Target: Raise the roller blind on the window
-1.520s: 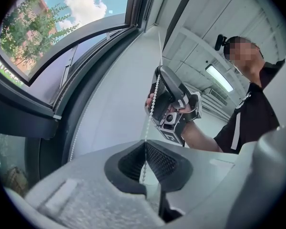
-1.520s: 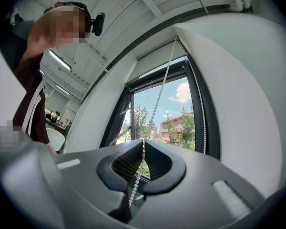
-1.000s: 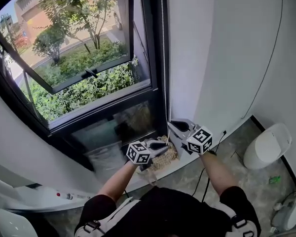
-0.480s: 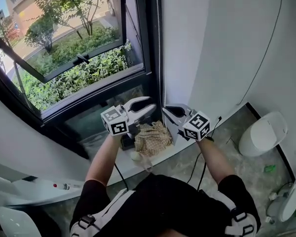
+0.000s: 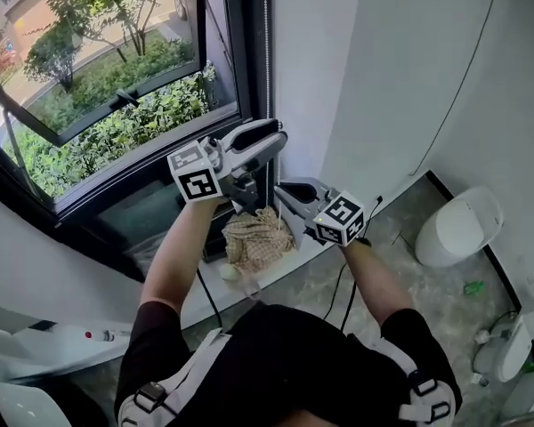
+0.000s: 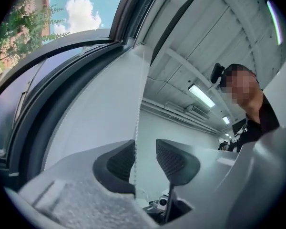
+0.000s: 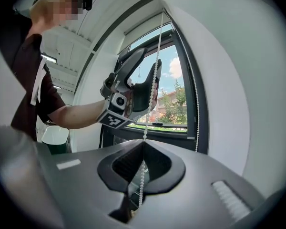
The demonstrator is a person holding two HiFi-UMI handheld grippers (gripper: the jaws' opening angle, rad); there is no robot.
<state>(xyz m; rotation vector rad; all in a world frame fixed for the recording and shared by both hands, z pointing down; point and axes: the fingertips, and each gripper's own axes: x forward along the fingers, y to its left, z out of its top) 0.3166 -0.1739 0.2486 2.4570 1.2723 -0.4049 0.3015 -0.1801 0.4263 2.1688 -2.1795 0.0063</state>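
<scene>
I see the blind's bead chain (image 5: 267,52) hanging straight down the right side of the window frame (image 5: 247,60). Its long axis is vertical, and it drops toward the right end of the low worktop (image 5: 304,249) under the window.

My right hand-held gripper (image 5: 283,192) is the lower of the two. In the right gripper view its jaws are pinched together on the chain (image 7: 155,75), which runs in a straight line up from the pads and carries on down behind them.

My left hand-held gripper (image 5: 267,140) sits higher on the same strand, pointing toward the frame. In the left gripper view its jaws stand a narrow way apart. The chain (image 6: 137,109) passes between them, close along the left pad (image 6: 117,163) and clear of the right one.

A beige woven cloth (image 5: 256,237) lies on the worktop just below both grippers. A white bin (image 5: 454,225) stands on the floor well off to the right, by the wall (image 5: 383,78).
</scene>
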